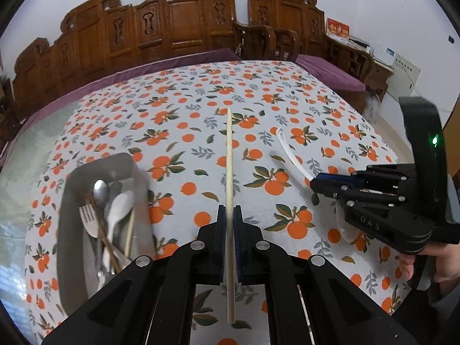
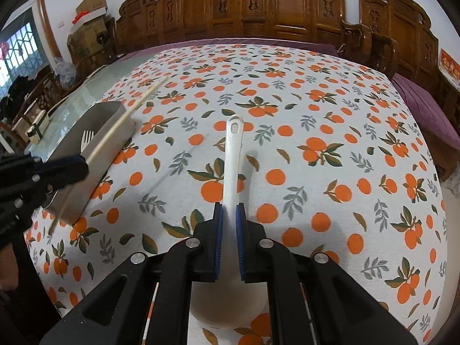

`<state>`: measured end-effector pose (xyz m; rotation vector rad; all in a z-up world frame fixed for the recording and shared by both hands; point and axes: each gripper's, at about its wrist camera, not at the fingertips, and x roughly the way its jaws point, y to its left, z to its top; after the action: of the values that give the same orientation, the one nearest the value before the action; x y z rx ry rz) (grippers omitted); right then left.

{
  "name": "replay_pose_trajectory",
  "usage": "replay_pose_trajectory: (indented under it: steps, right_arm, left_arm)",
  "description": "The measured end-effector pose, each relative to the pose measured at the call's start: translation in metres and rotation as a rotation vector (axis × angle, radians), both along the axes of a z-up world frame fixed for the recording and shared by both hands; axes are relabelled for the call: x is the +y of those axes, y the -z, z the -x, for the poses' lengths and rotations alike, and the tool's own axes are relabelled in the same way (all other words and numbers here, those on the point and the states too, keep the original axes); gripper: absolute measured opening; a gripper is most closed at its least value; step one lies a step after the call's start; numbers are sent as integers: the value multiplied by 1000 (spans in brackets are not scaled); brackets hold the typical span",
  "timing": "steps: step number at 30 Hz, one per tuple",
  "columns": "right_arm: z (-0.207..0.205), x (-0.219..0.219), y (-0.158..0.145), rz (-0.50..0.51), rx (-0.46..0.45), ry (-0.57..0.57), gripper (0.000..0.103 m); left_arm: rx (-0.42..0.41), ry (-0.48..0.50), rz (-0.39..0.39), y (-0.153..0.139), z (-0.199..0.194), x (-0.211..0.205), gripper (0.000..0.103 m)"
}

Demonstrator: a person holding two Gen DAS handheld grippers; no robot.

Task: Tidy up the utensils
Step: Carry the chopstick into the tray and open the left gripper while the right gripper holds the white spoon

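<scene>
While both tools are loaded, the step in hand looks like carrying the last loose pieces to the grey rectangular metal tray (image 1: 135,169), which sits on the orange-print desk (image 1: 184,109) at about nine o'clock of the left tongs (image 1: 229,215). These pinch a pale wooden chopstick (image 1: 229,155); the right tongs (image 2: 229,212) clamp a white plastic rice spoon (image 2: 233,155), seemingly lifted clear. Next, each needs swinging over the tray's cutlery and releasing.
</scene>
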<state>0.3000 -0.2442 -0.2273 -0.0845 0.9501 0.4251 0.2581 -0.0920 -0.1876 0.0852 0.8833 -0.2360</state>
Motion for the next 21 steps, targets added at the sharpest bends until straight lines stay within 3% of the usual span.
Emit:
replay_pose_trajectory:
  steps: [21]
  right_arm:
    - [19,33,-21,-22,-52,-77,11]
  left_arm:
    - [-45,-80,-3,-24,5,67,4]
